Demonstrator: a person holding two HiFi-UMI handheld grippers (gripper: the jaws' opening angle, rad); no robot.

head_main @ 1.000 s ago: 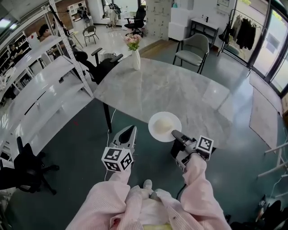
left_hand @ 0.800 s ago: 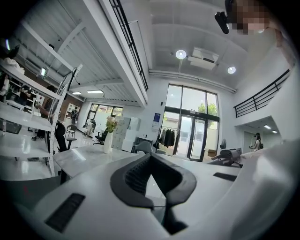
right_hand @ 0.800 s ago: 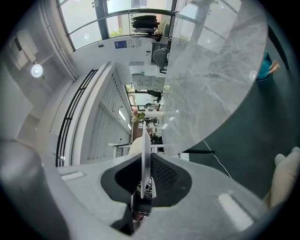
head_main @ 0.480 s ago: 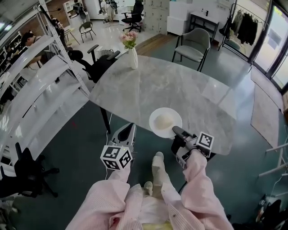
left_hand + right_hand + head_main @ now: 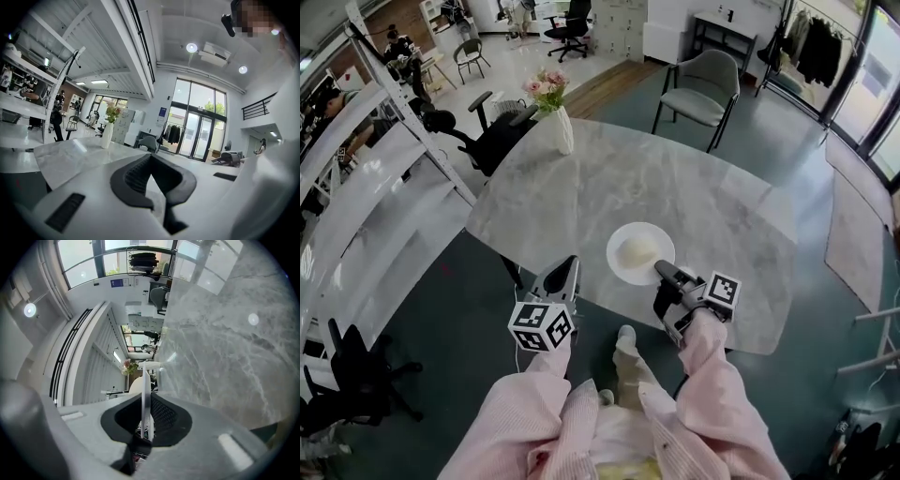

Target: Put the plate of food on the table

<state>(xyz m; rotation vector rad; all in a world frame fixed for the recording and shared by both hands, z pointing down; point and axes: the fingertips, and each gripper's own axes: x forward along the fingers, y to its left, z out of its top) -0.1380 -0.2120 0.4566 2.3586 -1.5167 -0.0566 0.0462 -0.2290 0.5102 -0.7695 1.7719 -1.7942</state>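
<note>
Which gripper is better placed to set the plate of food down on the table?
Right. The right gripper is clamped on the rim of the round white plate of food, above the grey marble table. The left gripper is shut, empty, beside the plate.

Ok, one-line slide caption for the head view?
Right gripper holds a white plate of food by its rim over the marble table's near edge; left gripper, shut and empty, hangs alongside.

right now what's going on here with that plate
A person holds a gripper in each hand. The right gripper is clamped on the rim of a white plate carrying a pale mound of food, at the near edge of the marble table. Whether the plate touches the tabletop yet is unclear. The left gripper hangs alongside, jaws together and empty.
</note>
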